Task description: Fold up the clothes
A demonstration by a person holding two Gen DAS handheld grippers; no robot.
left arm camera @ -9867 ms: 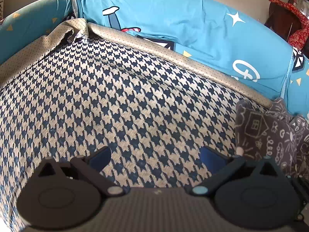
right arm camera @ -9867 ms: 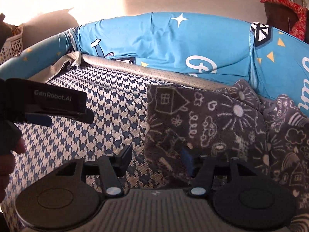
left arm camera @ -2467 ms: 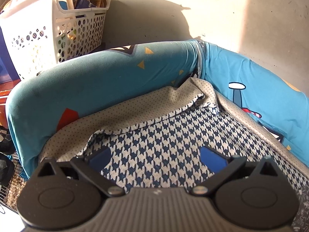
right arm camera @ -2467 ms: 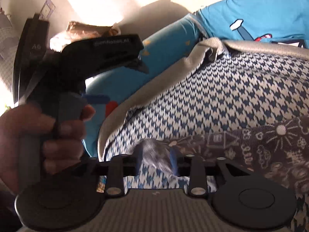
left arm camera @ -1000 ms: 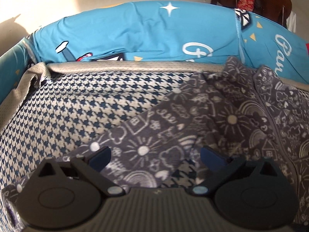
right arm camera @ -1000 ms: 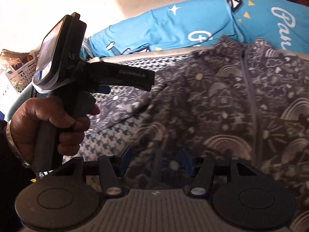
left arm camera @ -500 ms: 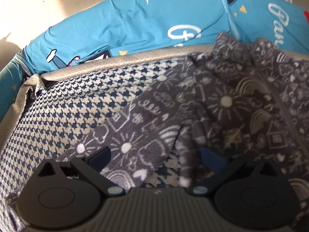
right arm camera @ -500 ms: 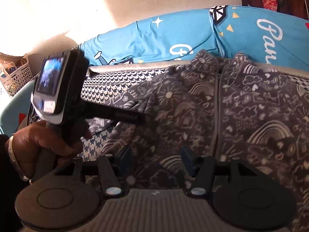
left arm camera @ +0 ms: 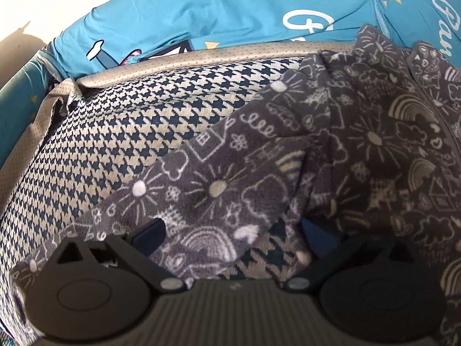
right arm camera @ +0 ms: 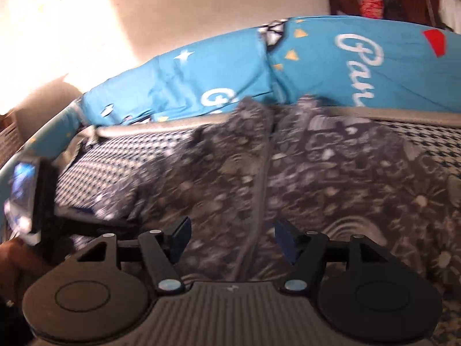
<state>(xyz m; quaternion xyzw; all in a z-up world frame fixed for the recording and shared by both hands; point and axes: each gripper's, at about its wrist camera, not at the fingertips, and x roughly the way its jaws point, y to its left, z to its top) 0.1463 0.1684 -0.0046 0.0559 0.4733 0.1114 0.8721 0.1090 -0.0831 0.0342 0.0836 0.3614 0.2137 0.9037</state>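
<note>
Both grippers, left gripper [left arm camera: 233, 235] and right gripper [right arm camera: 232, 238], jaws open, empty; grey doodle-print jacket [right arm camera: 317, 173] now spread flat on sofa seat [left arm camera: 115, 132], sleeve [left arm camera: 187, 184] out; folds can follow.

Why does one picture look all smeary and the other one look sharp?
In the right wrist view, the grey doodle-print zip-up garment and the houndstooth sofa cover are smeared by motion blur, while that open right tool looks crisp. In the left wrist view, the same garment is sharp; its edges bend from fisheye distortion.

Motion blur smears the jacket [right arm camera: 288, 178] print.
</note>
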